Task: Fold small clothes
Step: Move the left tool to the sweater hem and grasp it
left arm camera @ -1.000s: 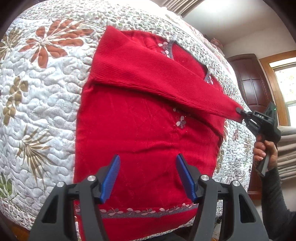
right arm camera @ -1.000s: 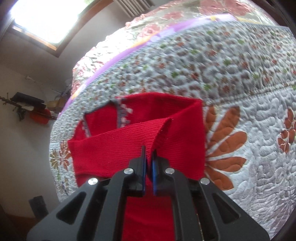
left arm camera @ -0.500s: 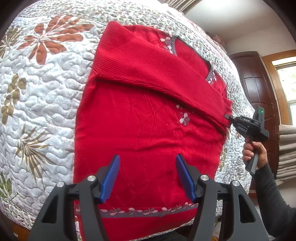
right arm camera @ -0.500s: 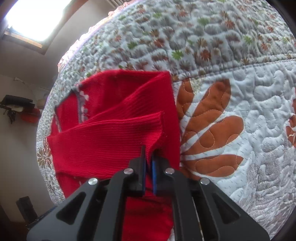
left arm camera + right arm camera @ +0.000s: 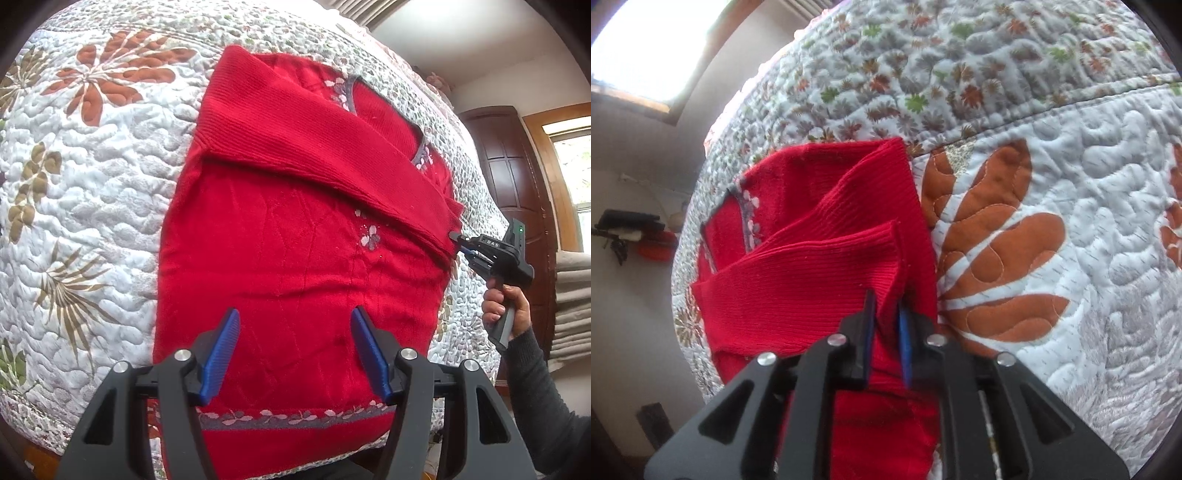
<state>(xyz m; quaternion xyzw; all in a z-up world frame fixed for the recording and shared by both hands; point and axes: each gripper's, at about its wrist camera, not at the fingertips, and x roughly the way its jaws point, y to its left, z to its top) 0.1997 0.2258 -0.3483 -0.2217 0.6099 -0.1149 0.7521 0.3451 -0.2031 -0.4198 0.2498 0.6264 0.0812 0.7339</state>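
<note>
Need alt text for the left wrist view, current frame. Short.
A red sweater lies flat on a floral quilt, one sleeve folded across its chest. The right gripper pinches the sleeve's cuff at the sweater's far edge, while the open left gripper hovers over the hem, holding nothing.

Red sweater (image 5: 295,258) is matt knit cloth: ribbed on the folded sleeve (image 5: 303,144), smoother flat knit on the body, grey trim with pale flower embroidery at hem and neckline. Quilt (image 5: 92,177) under it is stitched cotton-like cloth, puffy and bumpy, printed leaves, no shine. Left gripper (image 5: 295,354) has matt black plastic arms, ridged blue pads (image 5: 221,350), shiny round metal bolt heads. Right gripper (image 5: 886,325) is of the same black plastic and metal bolts. Door (image 5: 513,173) is dark wood, slightly glossy.
</note>
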